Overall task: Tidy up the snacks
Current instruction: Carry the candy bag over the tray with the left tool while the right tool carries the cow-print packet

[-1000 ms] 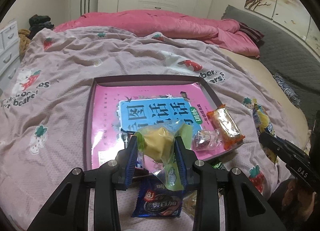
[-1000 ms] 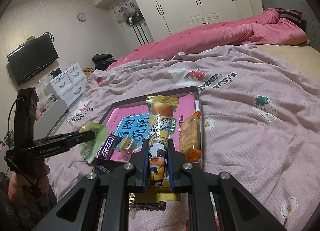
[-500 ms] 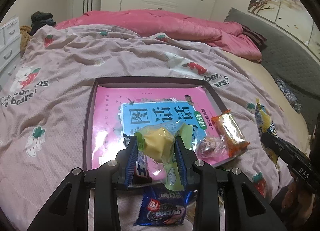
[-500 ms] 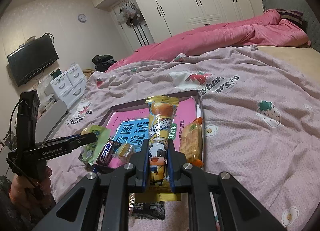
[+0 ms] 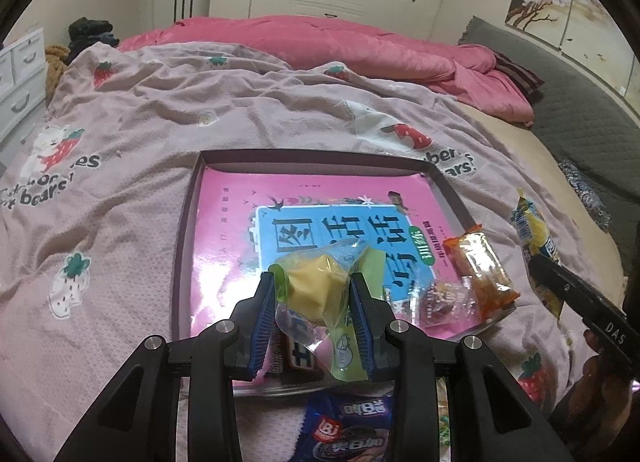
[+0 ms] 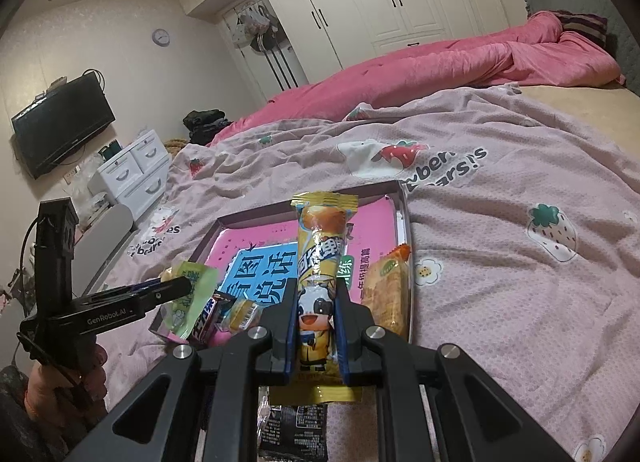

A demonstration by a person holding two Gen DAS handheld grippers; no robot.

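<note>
My left gripper (image 5: 314,282) is shut on a green-wrapped yellow cake (image 5: 318,288), held over the near edge of the tray (image 5: 182,238), whose floor is a pink and blue book cover. In the right wrist view that cake (image 6: 188,296) hangs at the tray's near left corner. My right gripper (image 6: 318,290) is shut on a long yellow cow-print snack (image 6: 320,262), upright above the tray's near side. An orange packet (image 5: 478,270), a clear-wrapped candy (image 5: 440,300) and a dark chocolate bar (image 6: 206,322) lie in the tray.
A blue cookie pack (image 5: 348,428) lies on the pink strawberry blanket (image 5: 120,134) in front of the tray, and a black packet (image 6: 292,434) lies under my right gripper. A person's hand (image 6: 60,374) holds the left gripper. A rumpled pink duvet (image 5: 320,46) lies beyond.
Both grippers have edged forward over the tray with their snacks, so the tray sits nearer and lower in each view. Neither grip has changed.
</note>
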